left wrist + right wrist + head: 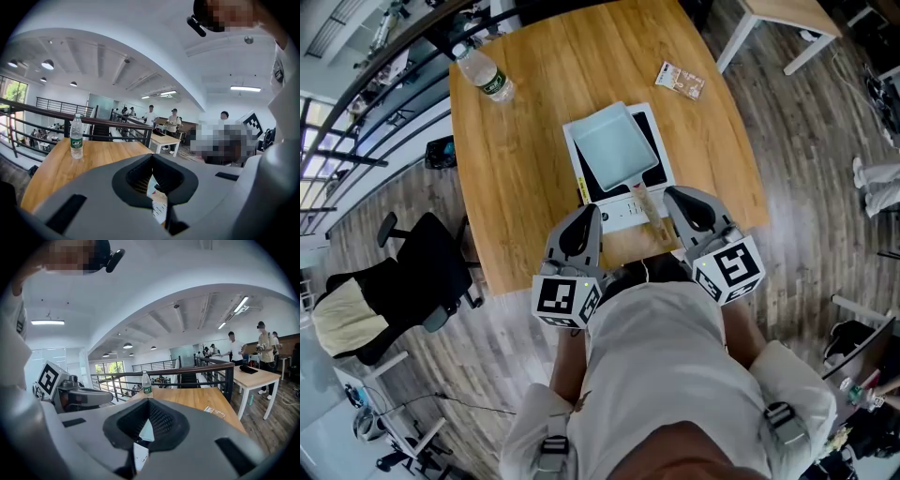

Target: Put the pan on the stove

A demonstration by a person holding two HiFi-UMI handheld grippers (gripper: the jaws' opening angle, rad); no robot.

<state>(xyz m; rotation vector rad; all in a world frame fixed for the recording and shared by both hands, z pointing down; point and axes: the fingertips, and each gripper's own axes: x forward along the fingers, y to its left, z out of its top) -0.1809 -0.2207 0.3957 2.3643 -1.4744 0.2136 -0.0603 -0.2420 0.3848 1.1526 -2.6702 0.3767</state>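
Note:
A pale blue square pan rests on the black top of a white stove in the middle of the wooden table. Its wooden handle points toward me. Both grippers hover over the table's near edge, close to my body. My left gripper sits just left of the stove's front, jaws shut and holding nothing. My right gripper sits just right of the handle, shut and empty too. In the right gripper view a sliver of the pan shows between the closed jaws. The left gripper view shows its jaws meeting.
A plastic water bottle stands at the table's far left corner. A small packet lies at the far right. A black office chair stands left of the table. Other tables and people are in the background.

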